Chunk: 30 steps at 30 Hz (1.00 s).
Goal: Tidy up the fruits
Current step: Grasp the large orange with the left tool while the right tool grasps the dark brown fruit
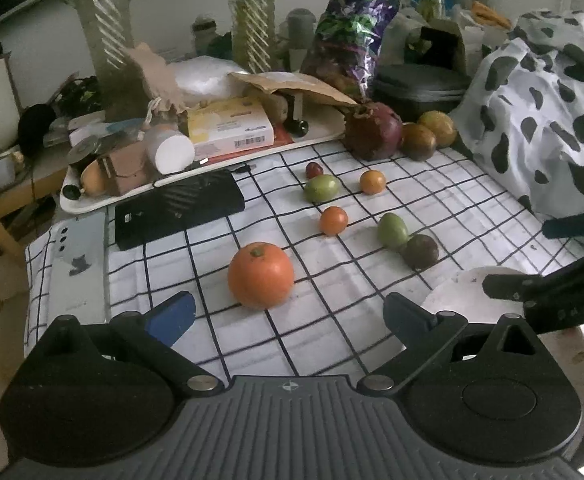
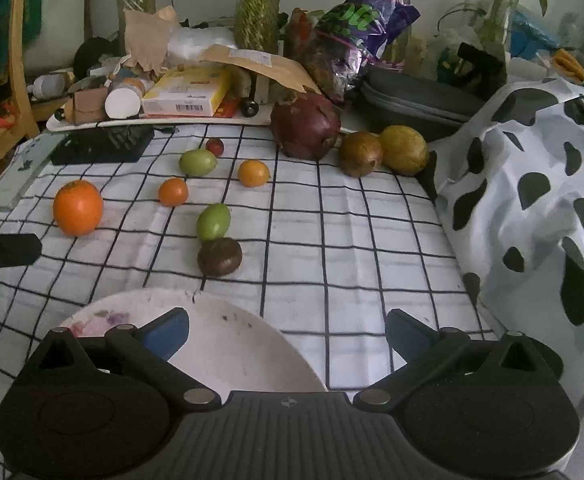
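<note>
Fruits lie on a checked cloth [image 2: 332,220]. A big orange [image 1: 260,275] [image 2: 77,208] sits just ahead of my open, empty left gripper [image 1: 287,316]. Beyond it lie two small oranges [image 1: 333,221] [image 1: 372,182], two green fruits [image 1: 321,188] [image 1: 392,230], a dark brown fruit [image 1: 422,251] [image 2: 219,257] and a small red one [image 1: 314,169]. A large purple-red fruit [image 2: 306,126] and two brownish-yellow fruits [image 2: 360,154] [image 2: 404,150] sit at the back. My right gripper [image 2: 287,336] is open and empty above a white plate [image 2: 227,344], which also shows in the left wrist view [image 1: 464,292].
A cluttered white tray [image 1: 195,168] with boxes and a bottle stands at the back left, a black phone [image 1: 179,208] in front of it and a pale phone [image 1: 79,268] at the left edge. A cow-print cloth [image 2: 532,200] is heaped on the right. Vases and a purple bag [image 2: 368,16] line the back.
</note>
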### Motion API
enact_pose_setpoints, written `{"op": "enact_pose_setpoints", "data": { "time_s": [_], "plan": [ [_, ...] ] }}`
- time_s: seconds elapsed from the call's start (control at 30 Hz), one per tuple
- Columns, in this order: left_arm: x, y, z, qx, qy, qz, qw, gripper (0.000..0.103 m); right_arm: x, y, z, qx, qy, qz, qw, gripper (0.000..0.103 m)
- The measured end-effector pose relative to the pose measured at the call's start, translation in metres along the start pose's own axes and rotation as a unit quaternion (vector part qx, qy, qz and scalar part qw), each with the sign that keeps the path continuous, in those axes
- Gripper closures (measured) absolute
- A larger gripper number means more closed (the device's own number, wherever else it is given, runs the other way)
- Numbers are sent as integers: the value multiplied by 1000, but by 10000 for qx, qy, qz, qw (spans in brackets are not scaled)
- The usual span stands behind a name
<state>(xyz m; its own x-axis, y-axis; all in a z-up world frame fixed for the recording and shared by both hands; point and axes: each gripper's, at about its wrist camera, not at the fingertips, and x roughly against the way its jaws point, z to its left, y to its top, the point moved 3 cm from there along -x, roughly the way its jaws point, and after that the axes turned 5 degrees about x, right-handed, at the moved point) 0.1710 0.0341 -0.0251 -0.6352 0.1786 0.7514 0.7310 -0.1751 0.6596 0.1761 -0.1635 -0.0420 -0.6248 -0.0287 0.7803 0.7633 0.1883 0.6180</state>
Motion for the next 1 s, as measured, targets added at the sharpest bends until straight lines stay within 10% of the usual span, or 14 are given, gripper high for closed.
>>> {"op": "enact_pose_setpoints", "data": {
  "time_s": [0.4, 0.63, 1.0],
  "plan": [
    [-40, 18, 22, 17, -271, 408, 9988, 26, -28, 26, 2, 77, 499, -7, 9987, 1],
    [-59, 24, 24, -79, -407, 632, 9971, 46, -48, 36, 9, 212, 819, 147, 9963, 17],
    [-81, 24, 24, -319, -413, 829, 9952, 49, -74, 42, 25, 591, 999, 387, 9925, 55]
  ]
}}
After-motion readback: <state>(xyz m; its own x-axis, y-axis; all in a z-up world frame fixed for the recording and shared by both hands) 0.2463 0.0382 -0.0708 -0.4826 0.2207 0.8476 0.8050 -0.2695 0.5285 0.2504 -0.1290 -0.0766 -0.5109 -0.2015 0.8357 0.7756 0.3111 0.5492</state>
